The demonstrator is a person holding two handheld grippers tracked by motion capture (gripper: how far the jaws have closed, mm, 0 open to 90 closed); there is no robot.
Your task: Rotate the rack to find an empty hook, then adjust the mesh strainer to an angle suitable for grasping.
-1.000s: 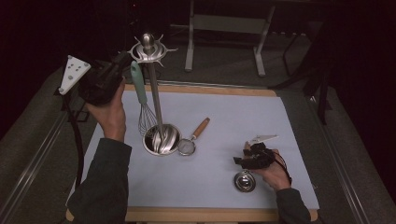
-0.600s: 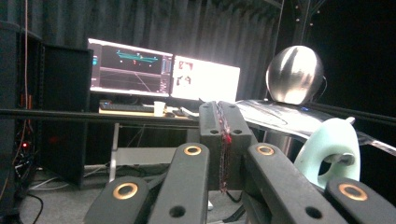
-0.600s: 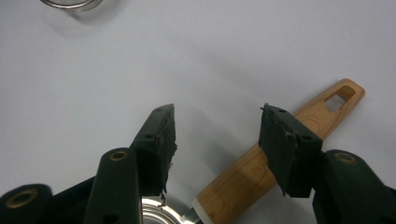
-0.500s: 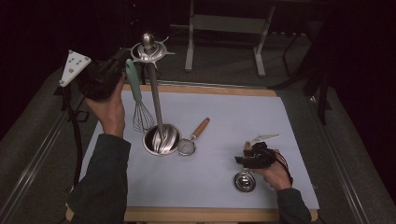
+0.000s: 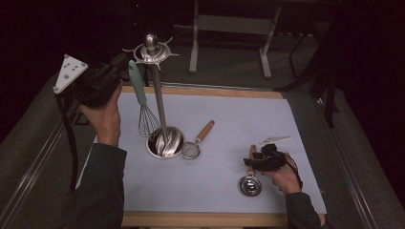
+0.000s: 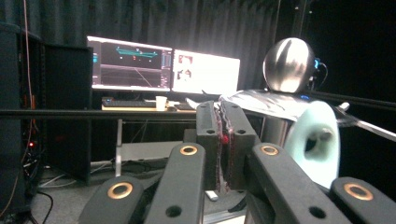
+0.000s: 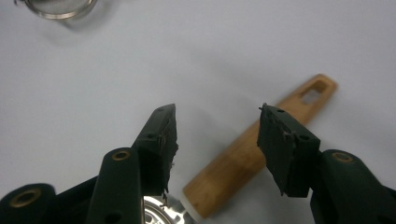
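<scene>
While hung, whisk (image 5: 143, 107), mint handle, wire head

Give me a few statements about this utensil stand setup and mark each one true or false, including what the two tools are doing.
1. The whisk with the mint handle hangs from the metal stand. True.
2. The right tool is clamped shut on the wooden handle. False: in the right gripper view its jaws stand apart, with the handle between them and no pad pressing on it.
3. The small strainer lies on the mat beside the stand's base. True.
4. The left tool holds the whisk. False: its jaws have just been opening slightly, nothing sits between them, and the whisk's handle is beside them.
5. The right hand is raised at the top of the stand. False: it is low over the mat, by the wooden-handled utensil.
</scene>
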